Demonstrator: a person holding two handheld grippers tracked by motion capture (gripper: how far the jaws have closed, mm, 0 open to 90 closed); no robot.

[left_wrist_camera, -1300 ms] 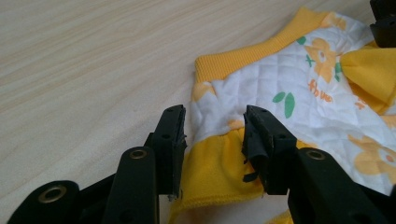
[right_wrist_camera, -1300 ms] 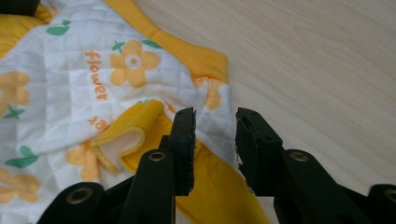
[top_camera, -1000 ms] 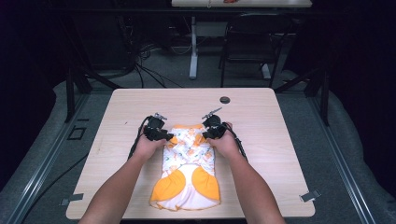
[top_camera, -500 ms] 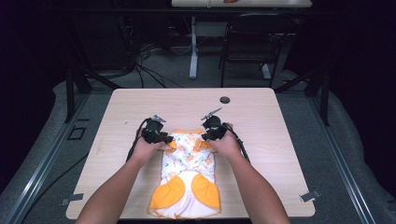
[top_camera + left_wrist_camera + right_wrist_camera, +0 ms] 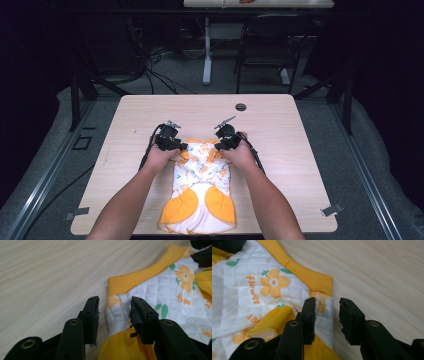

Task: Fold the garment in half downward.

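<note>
A small white quilted garment with orange flowers and yellow ribbed trim (image 5: 200,185) lay flat on the pale wooden table (image 5: 300,130), its long axis running from the near edge away from the person. Its far end sat between the two tools: the left gripper (image 5: 170,142) at the far left corner, the right gripper (image 5: 227,140) at the far right corner, each about equally close to its own corner.

The high view gave that layout but hid the jaws under the hands. The left gripper view showed its jaws parted with the white corner fold (image 5: 115,315) standing between them, just below the yellow ribbed band (image 5: 145,275), not yet pinched. The right gripper view showed the same in mirror: jaws apart, the corner's edge (image 5: 324,312) in the gap against the inner pad
</note>
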